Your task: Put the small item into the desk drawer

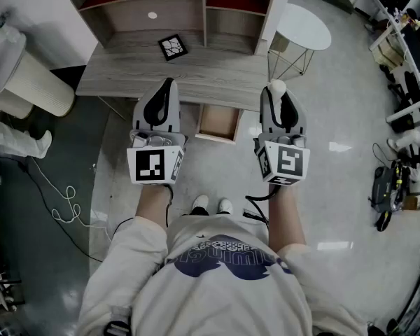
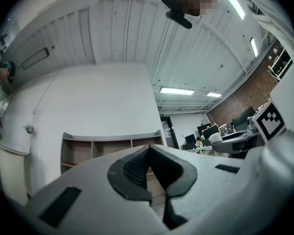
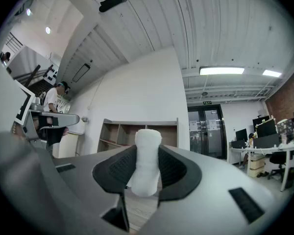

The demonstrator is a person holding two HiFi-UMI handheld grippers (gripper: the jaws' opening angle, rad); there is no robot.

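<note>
Right hand-held gripper [image 3: 146, 176]: its dark ribbed pads are closed on the small item, one pad against each side.
Small item [image 3: 147, 148]: a white, soft-looking roll that stands upright between the pads, its rounded top above them. In the head view it is over the desk's front edge, just right of the drawer and not in it.
Left hand-held gripper [image 2: 148, 153]: jaws together at the tips, with nothing between them. It is held level with the right one, on the other side of the drawer.
Drawer [image 1: 218, 122]: pulled out from under the desk's front edge, between the two hand-held grippers, with its light wood inside showing.
Desk [image 1: 126, 75]: grey wood-grain top, with a black-and-white marker tile [image 1: 173, 47] lying flat on it and a shelf unit [image 1: 168, 2] at its back.
Floor [image 1: 336, 187]: pale and glossy, with a white cable [image 1: 61, 200] looped at the left and a round white side table [image 1: 303, 26] at the desk's right end.
Room: white wall, ribbed white ceiling with strip lights, glass doors [image 3: 208, 131] and office workstations beyond.
</note>
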